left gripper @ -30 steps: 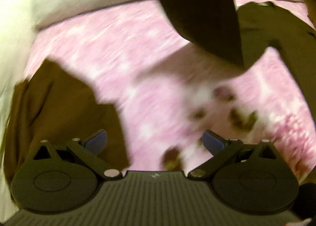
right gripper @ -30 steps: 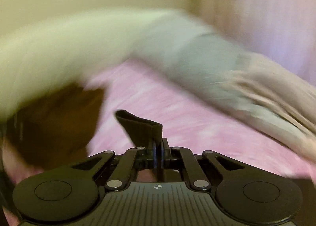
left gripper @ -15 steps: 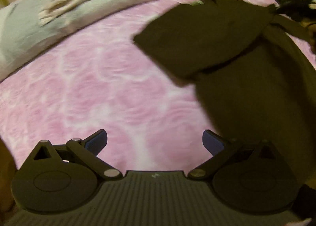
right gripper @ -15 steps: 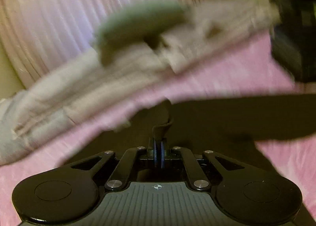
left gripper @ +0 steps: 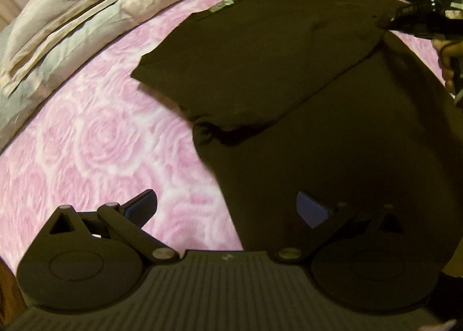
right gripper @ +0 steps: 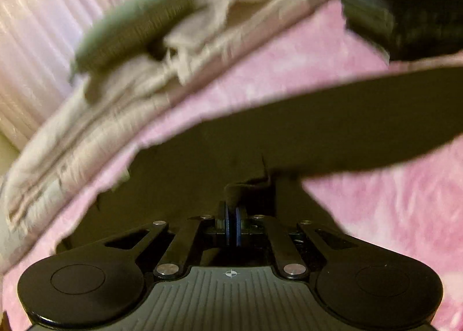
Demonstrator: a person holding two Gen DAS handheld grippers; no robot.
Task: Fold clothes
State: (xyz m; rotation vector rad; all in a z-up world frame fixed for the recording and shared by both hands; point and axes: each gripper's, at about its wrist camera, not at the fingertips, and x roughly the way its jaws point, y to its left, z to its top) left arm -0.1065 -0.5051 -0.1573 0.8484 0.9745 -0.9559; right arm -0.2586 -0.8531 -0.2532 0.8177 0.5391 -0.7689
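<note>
A dark brown T-shirt (left gripper: 289, 76) lies on the pink rose-patterned bed cover (left gripper: 86, 142), its upper part folded over the body. My left gripper (left gripper: 227, 209) is open and empty, low over the shirt's left edge. My right gripper (right gripper: 231, 225) is shut on a pinch of the dark shirt (right gripper: 289, 140) and holds it just above the bed. The right gripper also shows in the left wrist view (left gripper: 416, 21), at the shirt's far right corner.
A crumpled beige and grey duvet (left gripper: 86, 18) is bunched along the far side of the bed, also in the right wrist view (right gripper: 121, 93). A pale curtain (right gripper: 43, 21) hangs behind it. A dark bundle (right gripper: 405, 3) lies at the far right.
My right gripper has carried the held part of the shirt across and down, so it now lies folded over the body. My left gripper has swung right over the shirt's edge, still open.
</note>
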